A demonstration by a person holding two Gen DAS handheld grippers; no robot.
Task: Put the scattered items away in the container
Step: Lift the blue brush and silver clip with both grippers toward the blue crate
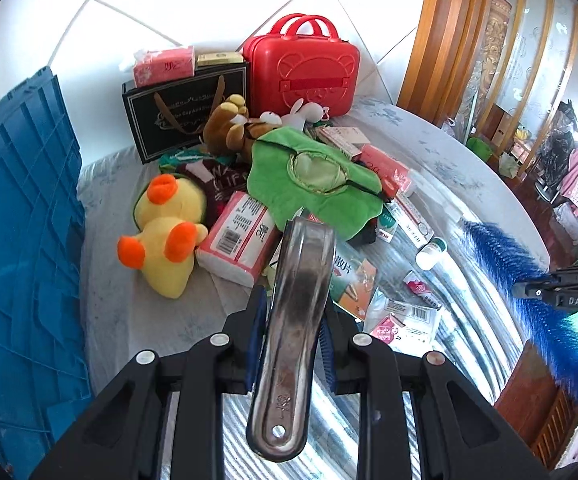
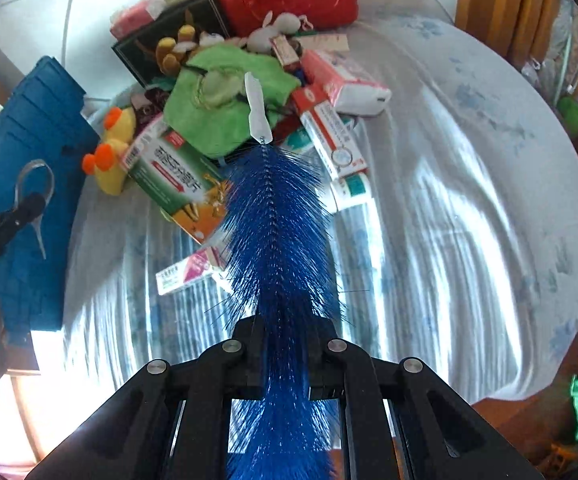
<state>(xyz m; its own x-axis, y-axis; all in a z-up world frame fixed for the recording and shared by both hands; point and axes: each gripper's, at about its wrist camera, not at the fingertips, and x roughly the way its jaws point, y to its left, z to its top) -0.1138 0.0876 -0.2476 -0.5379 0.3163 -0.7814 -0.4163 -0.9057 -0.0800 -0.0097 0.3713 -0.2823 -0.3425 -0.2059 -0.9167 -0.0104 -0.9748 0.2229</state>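
Scattered items lie heaped on the cloth-covered table, and the container, one blue crate, stands far to the left of the left gripper. That gripper is clenched on a metal tool handle, a flat steel piece with one hole near its end, which runs up between the fingers toward the pile.

Going left to right ahead of it: one yellow plush duck with orange beak and feet lies just right of the crate; one pink tissue pack rests against the duck, just left of the handle's far end. Behind these one black gift bag stands upright, one more pink tissue pack above it, and one brown plush toy leans at its right edge. One green cloth is spread just beyond the handle's tip. One red case with two handles stands at the back, with one small white plush in front of it. Several medicine boxes, too overlapped to count, spill to the right of the cloth, and one small white bottle lies farther right.

Farthest right, the right gripper is clamped on one blue bristle brush, whose wire tip carries a white tag pointing at the green cloth. In its view the left gripper sits off to the left over the crate.
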